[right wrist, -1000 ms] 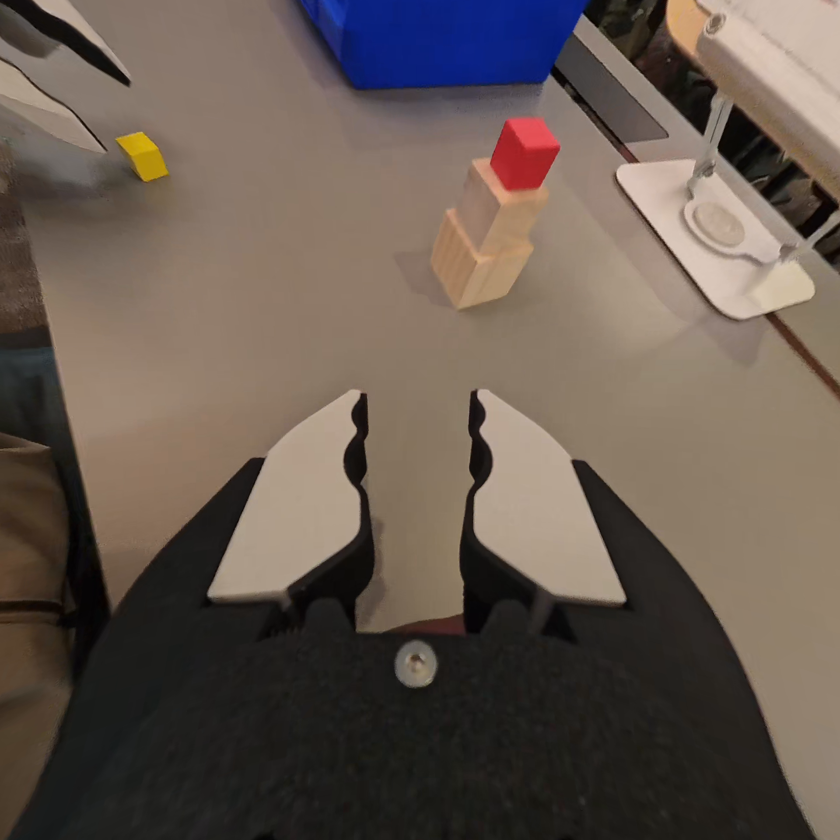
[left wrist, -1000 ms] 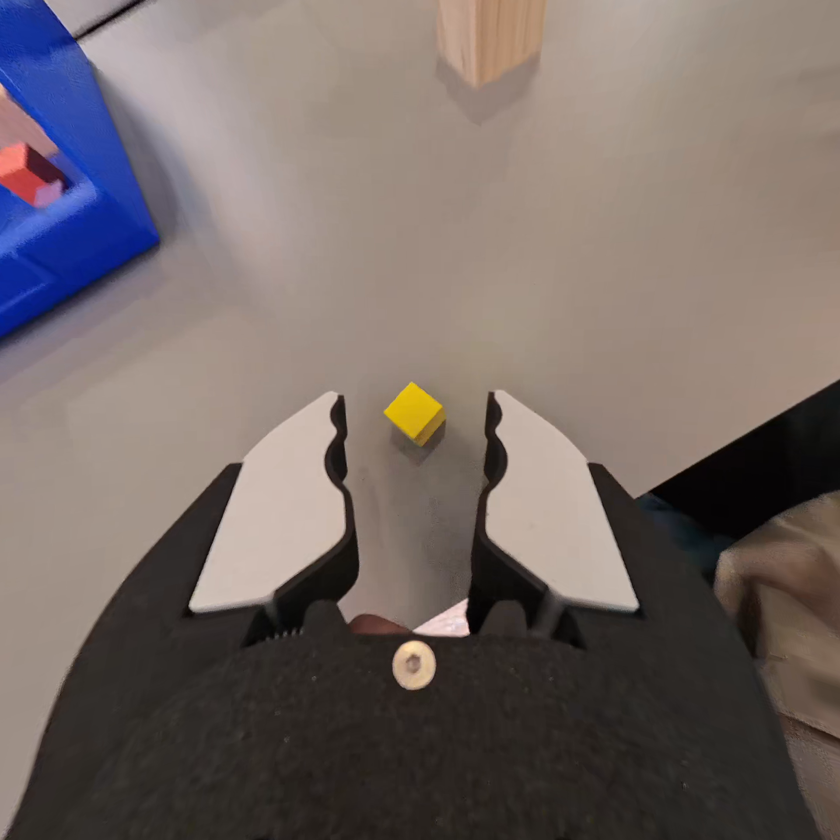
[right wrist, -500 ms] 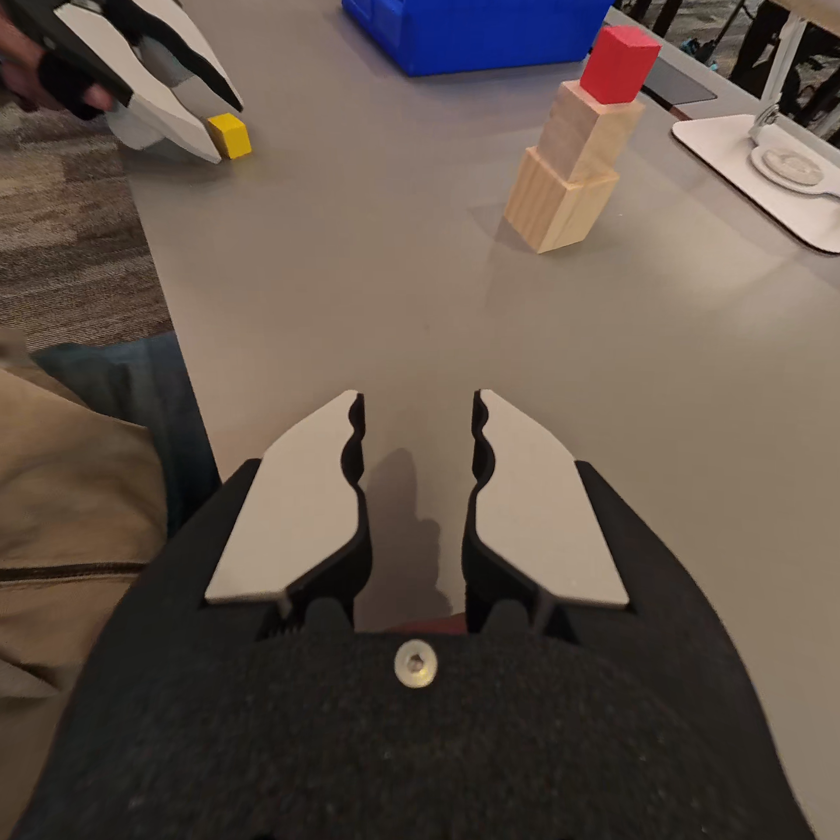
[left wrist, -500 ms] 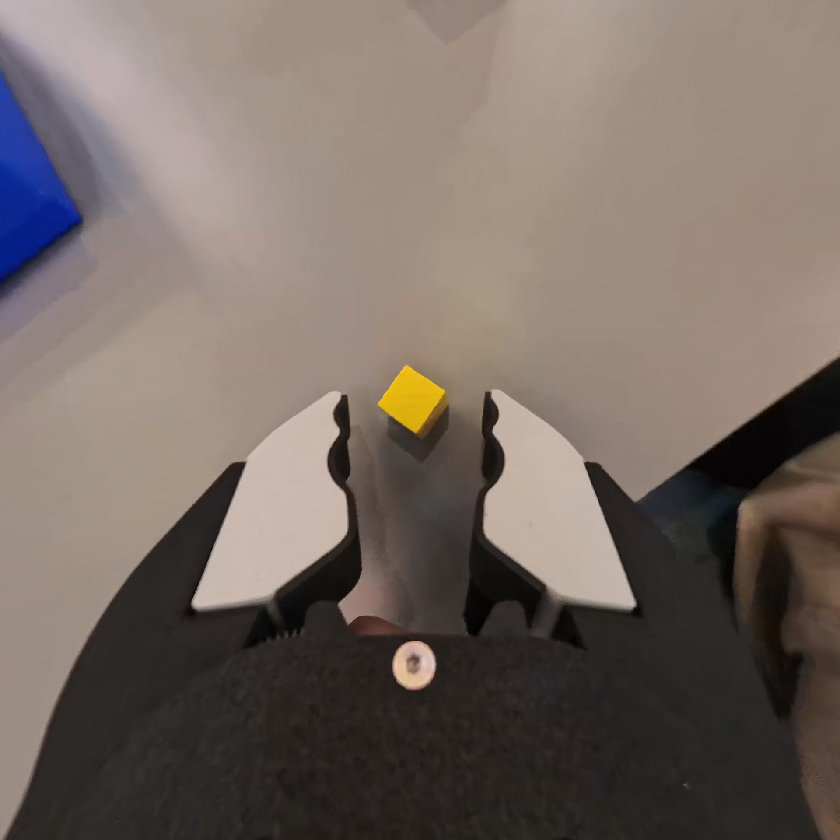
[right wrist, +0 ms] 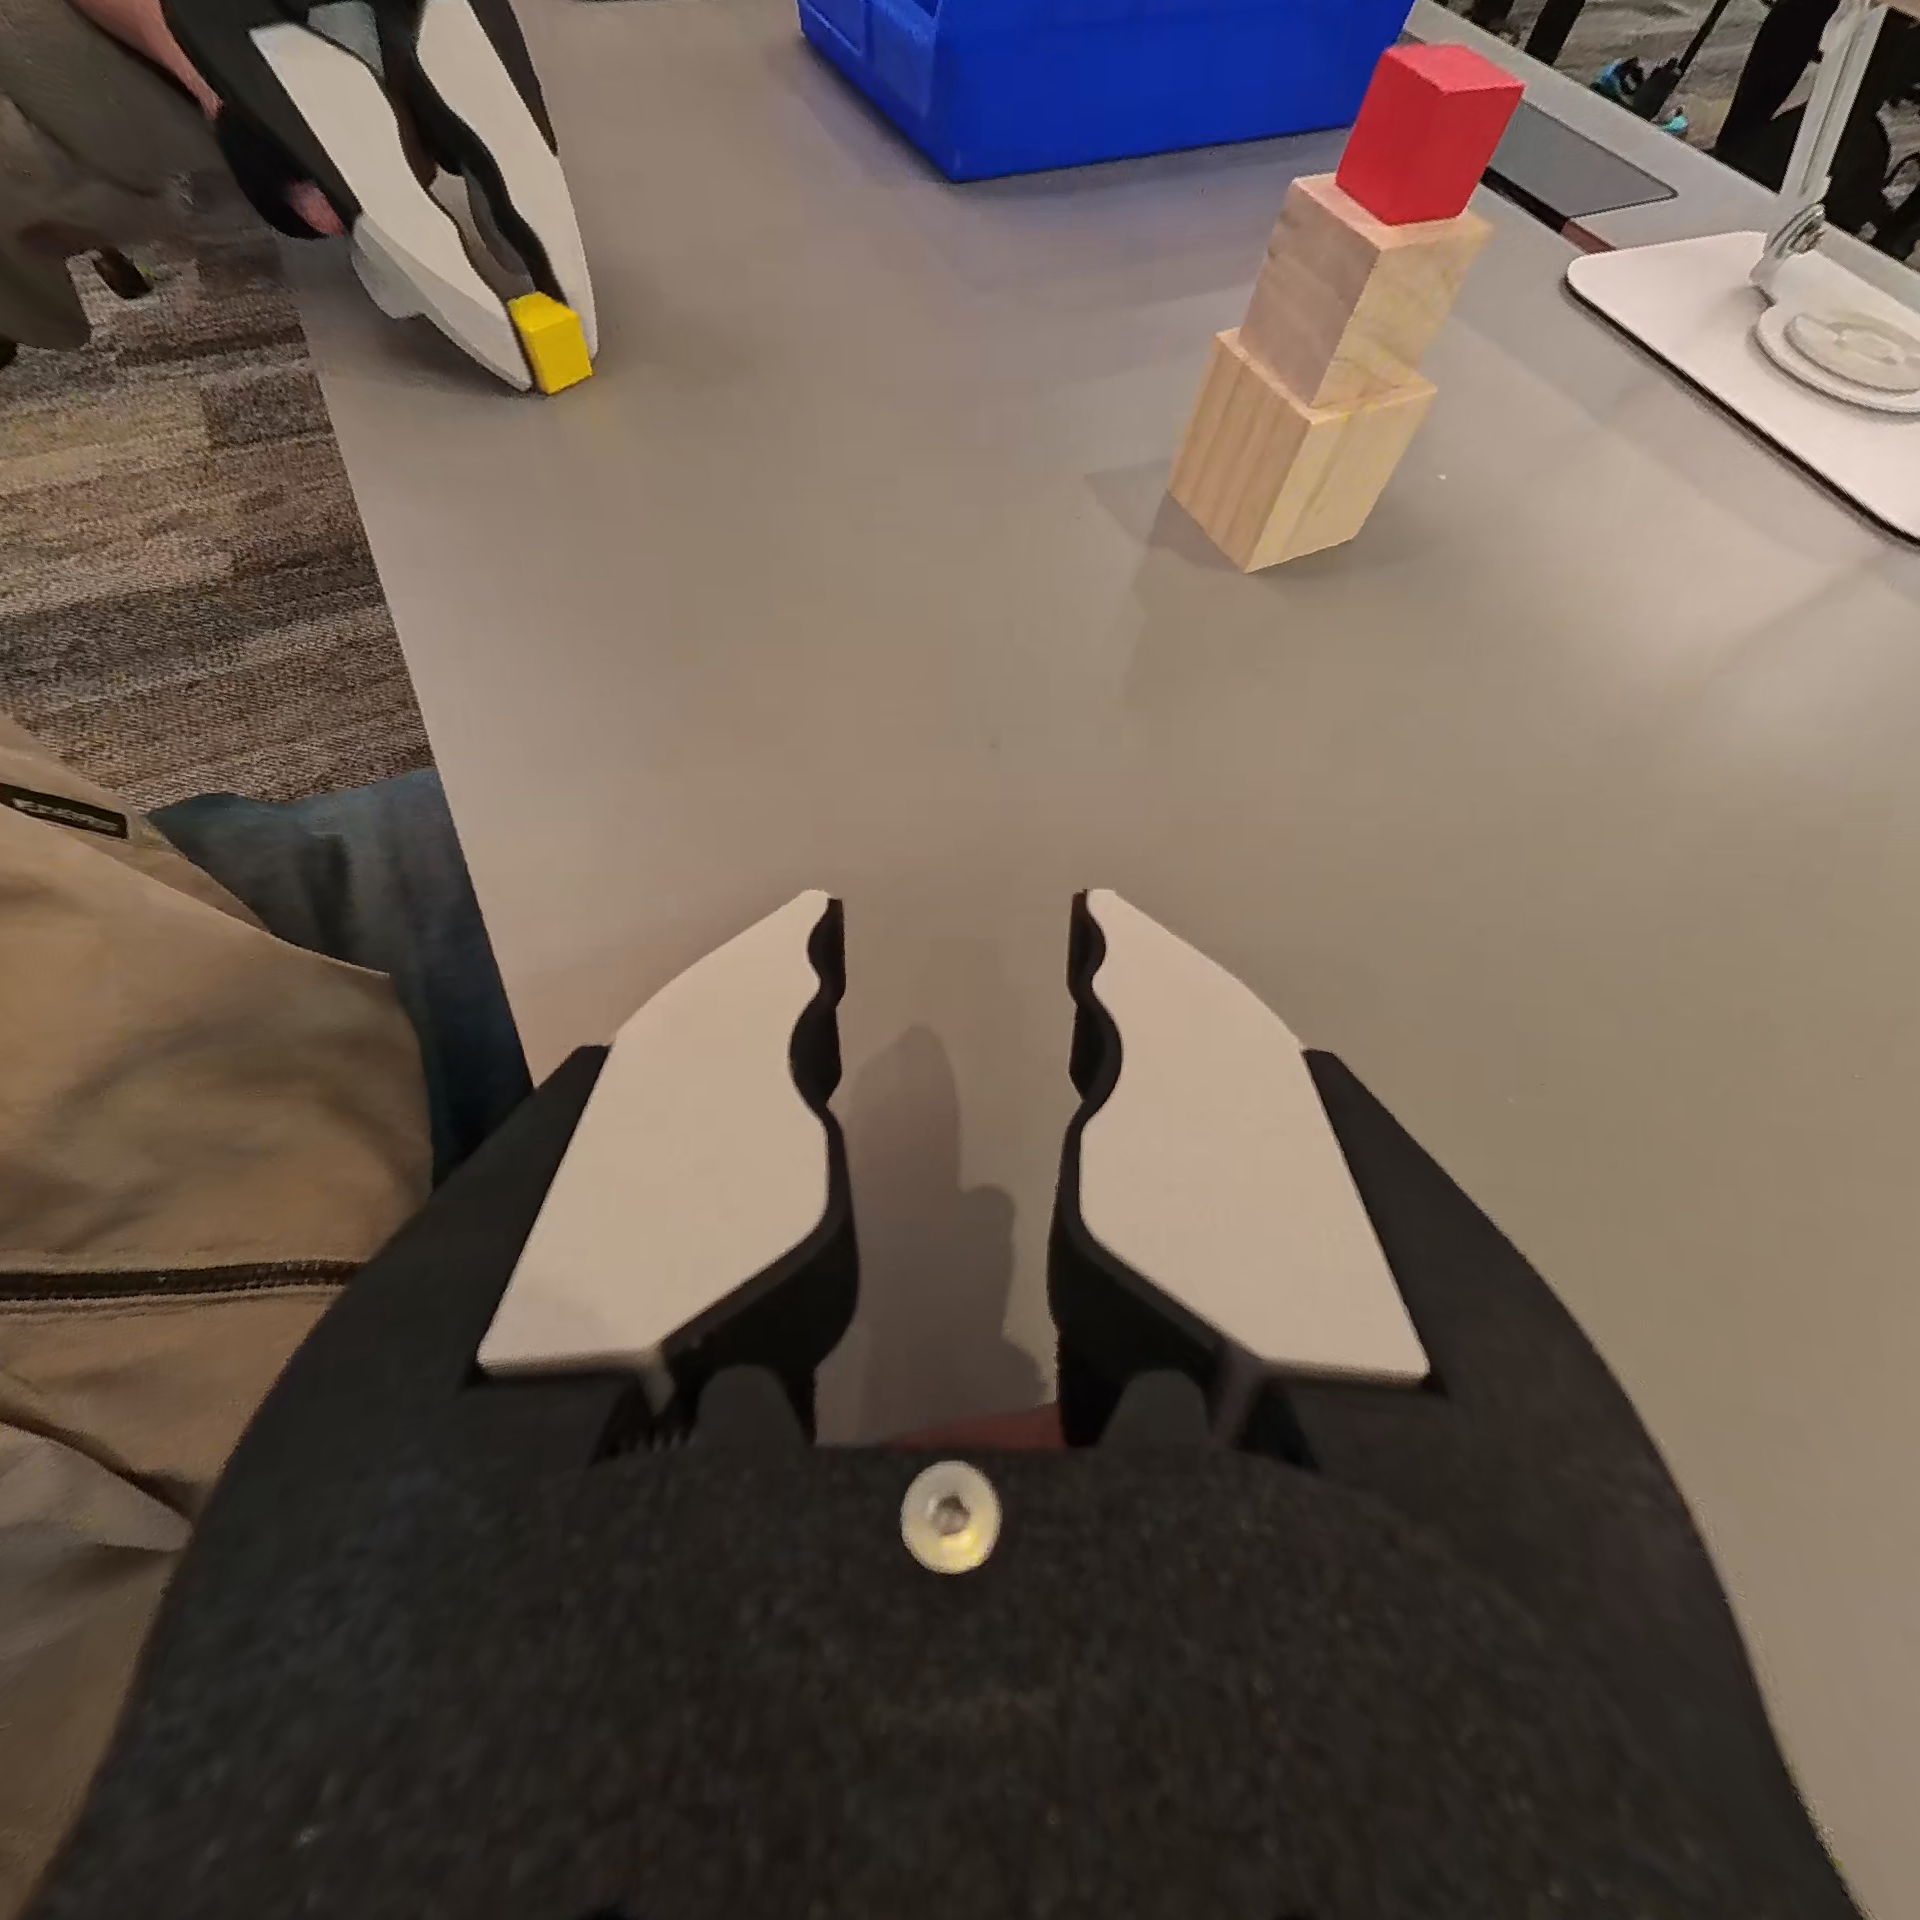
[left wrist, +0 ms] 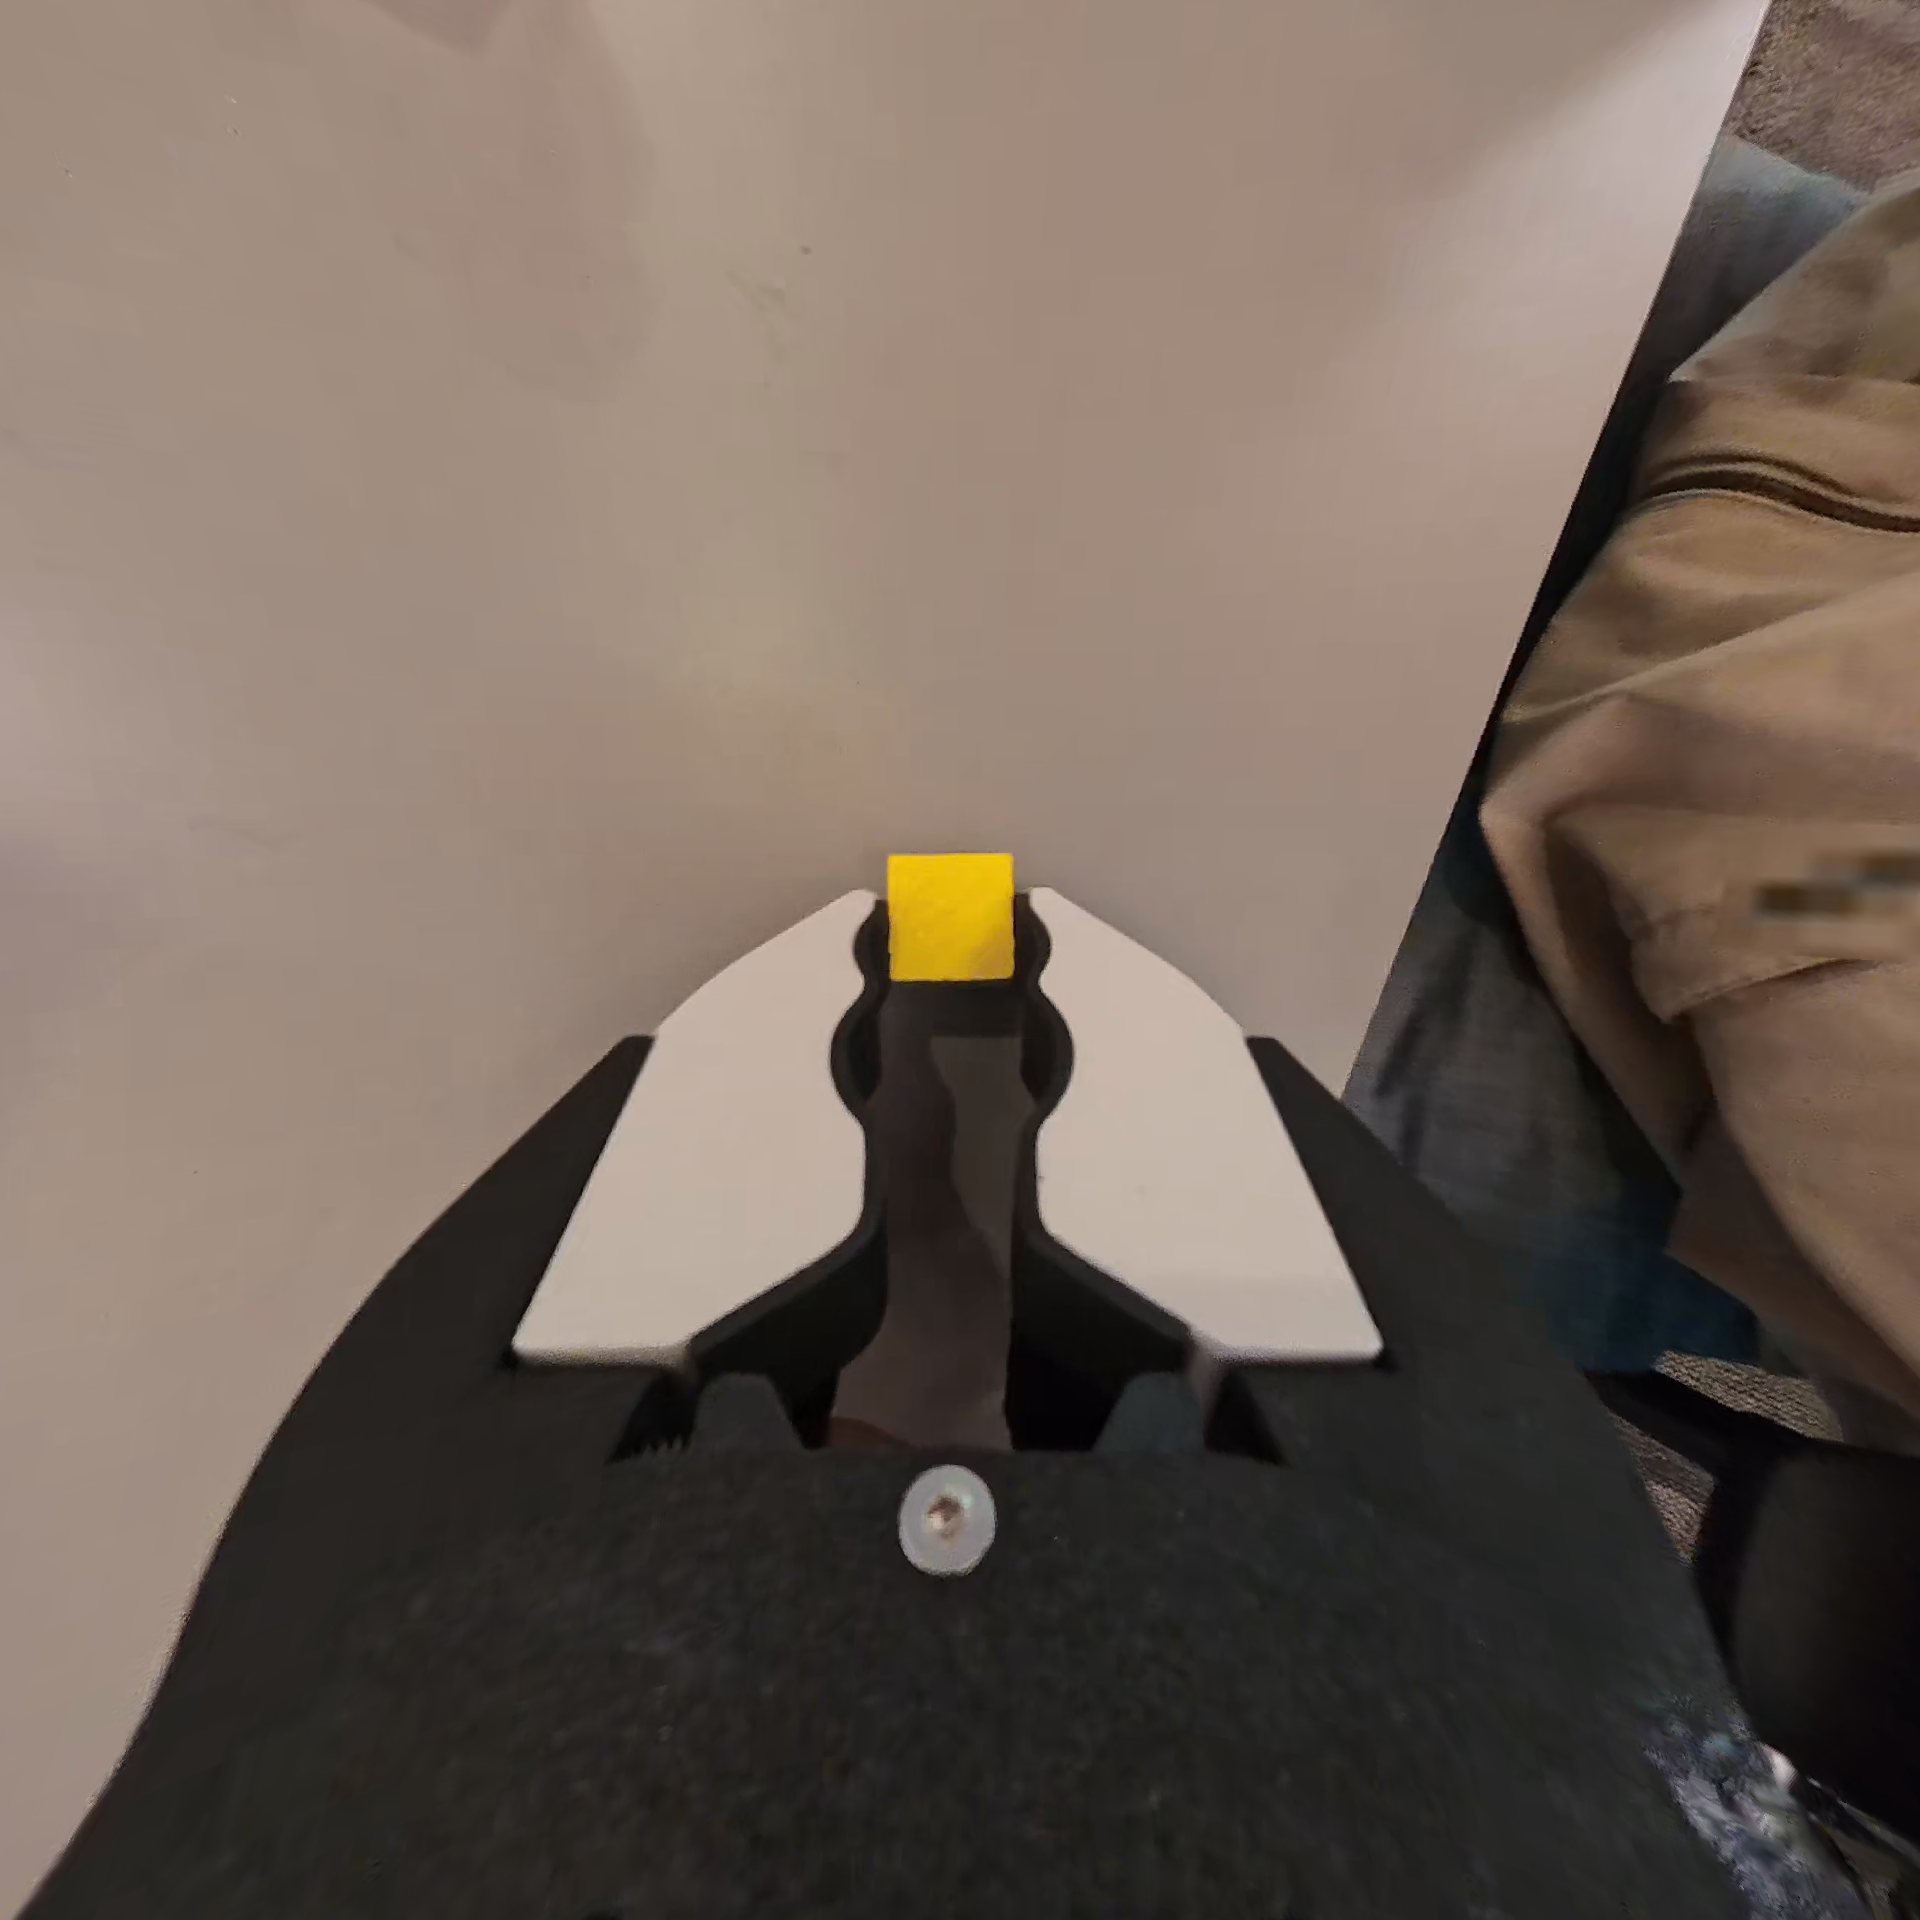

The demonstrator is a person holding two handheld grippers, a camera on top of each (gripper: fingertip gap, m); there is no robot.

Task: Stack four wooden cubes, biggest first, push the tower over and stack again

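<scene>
My left gripper (left wrist: 951,920) is shut on a small yellow cube (left wrist: 950,914), pinched between its fingertips at the table's near-left edge. It also shows in the right wrist view (right wrist: 540,348), tips down at the table with the yellow cube (right wrist: 551,343) between them. A tower stands at the far right: a big pale wooden cube (right wrist: 1299,457) at the bottom, a smaller wooden cube (right wrist: 1351,281) on it, and a red cube (right wrist: 1423,135) on top. My right gripper (right wrist: 956,925) is open and empty, low over the table in front of the tower.
A blue bin (right wrist: 1091,73) stands at the back of the grey table (right wrist: 831,623). A white stand base (right wrist: 1766,353) lies at the far right. A person's tan jacket (right wrist: 156,1143) and the table edge are at the left; patterned carpet lies beyond.
My left gripper came down around the yellow cube and closed on it. The right gripper has stayed open and drawn back a little, tilting its view lower.
</scene>
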